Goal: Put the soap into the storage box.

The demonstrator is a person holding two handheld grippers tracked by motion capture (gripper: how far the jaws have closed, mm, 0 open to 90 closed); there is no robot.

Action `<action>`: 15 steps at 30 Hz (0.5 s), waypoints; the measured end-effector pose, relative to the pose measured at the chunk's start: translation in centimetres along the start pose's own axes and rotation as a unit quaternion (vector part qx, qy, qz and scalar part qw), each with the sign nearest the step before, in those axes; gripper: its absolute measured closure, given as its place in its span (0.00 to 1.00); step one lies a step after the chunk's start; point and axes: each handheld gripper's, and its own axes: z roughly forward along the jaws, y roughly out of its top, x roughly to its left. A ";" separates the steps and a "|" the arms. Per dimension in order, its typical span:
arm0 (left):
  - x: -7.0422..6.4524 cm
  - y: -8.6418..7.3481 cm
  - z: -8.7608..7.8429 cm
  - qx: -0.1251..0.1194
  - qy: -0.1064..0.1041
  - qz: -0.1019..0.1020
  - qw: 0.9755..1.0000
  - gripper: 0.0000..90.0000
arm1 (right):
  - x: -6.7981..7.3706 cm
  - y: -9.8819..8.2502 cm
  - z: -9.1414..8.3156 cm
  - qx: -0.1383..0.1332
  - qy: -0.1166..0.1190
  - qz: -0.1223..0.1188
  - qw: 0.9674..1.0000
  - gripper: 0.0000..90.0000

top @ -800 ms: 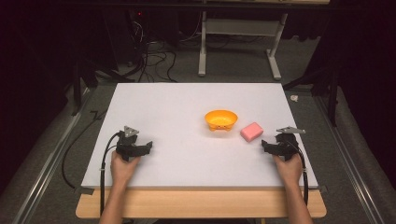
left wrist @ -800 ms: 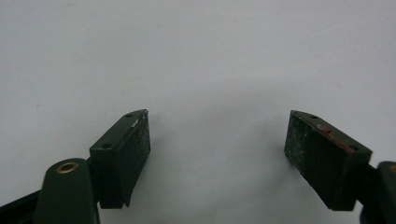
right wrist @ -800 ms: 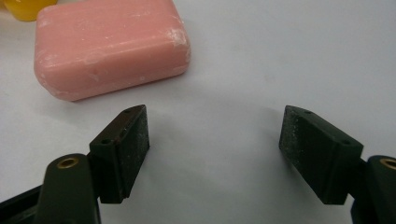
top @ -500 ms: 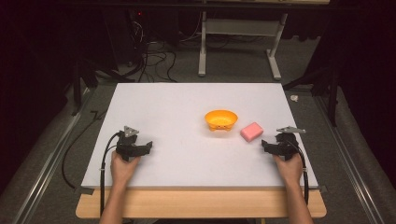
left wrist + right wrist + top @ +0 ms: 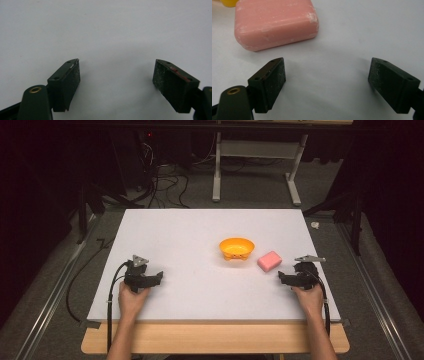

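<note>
both grippers, left (image 5: 159, 278) and right (image 5: 281, 278), are held wide apart and empty near the worktop's (image 5: 175, 235) front edge; soap (image 5: 269, 260) and bowl (image 5: 236, 248) are untouched, nothing yet begun.

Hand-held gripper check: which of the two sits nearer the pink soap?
The right hand-held gripper. The pink soap lies just ahead of its open jaws, while the left hand-held gripper rests far across the table.

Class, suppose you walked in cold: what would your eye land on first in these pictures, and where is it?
The bright orange bowl stands out, right of the white table's middle. Just to its right lies a pink soap bar, ahead of the open right gripper. The left gripper, also open, rests near the table's front left.
</note>
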 end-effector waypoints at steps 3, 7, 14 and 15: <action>0.0 0.0 0.0 0.000 0.000 0.000 1.000 0.25 | 0.0 0.0 -0.1 0.001 -0.001 -0.001 1.000 0.16; 0.0 0.0 0.0 0.000 0.000 0.000 1.000 0.25 | 0.1 0.0 -0.7 -0.006 0.002 -0.001 1.000 0.16; 0.0 0.0 0.0 0.000 0.000 0.000 1.000 0.25 | 0.5 0.3 -1.7 -0.037 0.002 -0.005 0.999 0.14; 0.0 0.0 0.0 0.000 0.000 0.000 1.000 0.25 | 0.6 0.4 -1.9 -0.041 0.008 -0.003 0.999 0.14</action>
